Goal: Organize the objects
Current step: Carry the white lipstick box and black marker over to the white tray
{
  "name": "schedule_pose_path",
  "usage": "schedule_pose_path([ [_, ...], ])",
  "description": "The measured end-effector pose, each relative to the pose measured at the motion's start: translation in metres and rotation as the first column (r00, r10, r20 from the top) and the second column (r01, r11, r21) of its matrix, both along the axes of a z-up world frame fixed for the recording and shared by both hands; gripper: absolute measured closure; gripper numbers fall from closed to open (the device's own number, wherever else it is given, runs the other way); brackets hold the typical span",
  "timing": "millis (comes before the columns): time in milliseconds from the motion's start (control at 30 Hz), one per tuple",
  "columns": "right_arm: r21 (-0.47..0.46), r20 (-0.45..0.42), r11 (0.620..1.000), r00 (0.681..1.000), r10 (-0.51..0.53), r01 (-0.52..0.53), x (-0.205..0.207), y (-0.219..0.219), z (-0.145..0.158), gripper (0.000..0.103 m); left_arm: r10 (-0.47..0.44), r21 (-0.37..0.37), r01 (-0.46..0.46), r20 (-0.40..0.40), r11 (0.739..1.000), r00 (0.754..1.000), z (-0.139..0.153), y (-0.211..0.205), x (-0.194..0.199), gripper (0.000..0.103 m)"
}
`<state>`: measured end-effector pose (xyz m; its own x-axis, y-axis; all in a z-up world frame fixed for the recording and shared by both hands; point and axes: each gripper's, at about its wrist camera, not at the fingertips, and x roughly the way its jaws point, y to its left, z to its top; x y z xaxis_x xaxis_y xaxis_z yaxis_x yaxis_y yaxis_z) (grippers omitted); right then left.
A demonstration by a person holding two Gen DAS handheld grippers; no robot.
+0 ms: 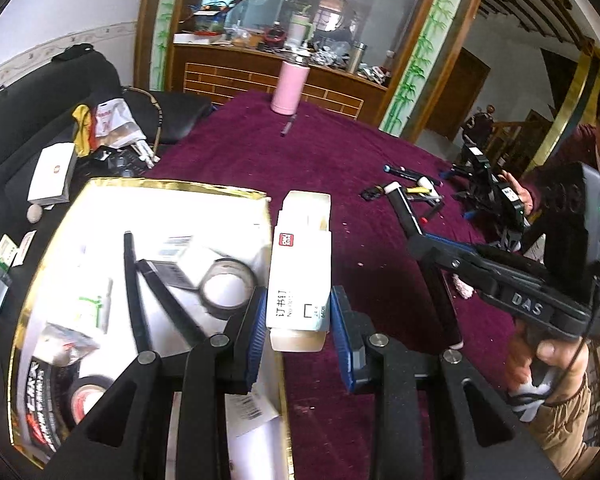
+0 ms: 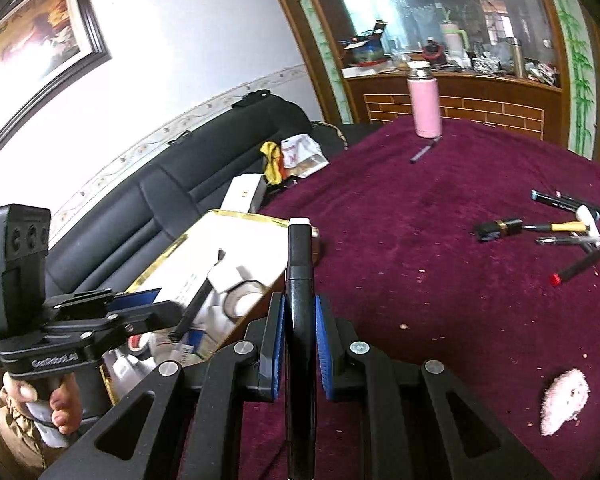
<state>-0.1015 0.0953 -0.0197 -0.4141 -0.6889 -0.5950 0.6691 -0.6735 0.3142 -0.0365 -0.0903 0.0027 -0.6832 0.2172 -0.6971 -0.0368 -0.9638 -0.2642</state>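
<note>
My left gripper [image 1: 299,320] is shut on a white staple box [image 1: 300,264], held lengthwise between the blue pads, just right of the gold-rimmed white box [image 1: 172,183]. That open box holds tape rolls [image 1: 224,286], black pens and small packets. My right gripper [image 2: 300,344] is shut on a black marker [image 2: 299,264] with a white cap, pointing toward the same box's rim [image 2: 244,214]. In the left wrist view the right gripper [image 1: 424,250] hangs over the cloth at right, with the marker [image 1: 404,208] in it. The left gripper [image 2: 168,312] shows over the box in the right wrist view.
A dark red cloth [image 2: 440,280] covers the table. Several pens and markers [image 2: 572,232] lie at the right, with a pink fluffy item [image 2: 564,404] nearer. A pink flask [image 2: 424,104] and a pen [image 2: 422,152] are at the far edge. A black sofa [image 2: 180,184] with clutter lies left.
</note>
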Motion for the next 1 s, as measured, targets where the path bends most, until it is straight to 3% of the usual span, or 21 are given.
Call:
schedule_pose_path([
  [1000,-0.017,0.025,0.993,0.993,0.118,-0.117,0.023,-0.052,-0.001,0.087,0.116,-0.025,-0.116,0.0,0.993,0.993,0.003,-0.057,0.019,0.073],
])
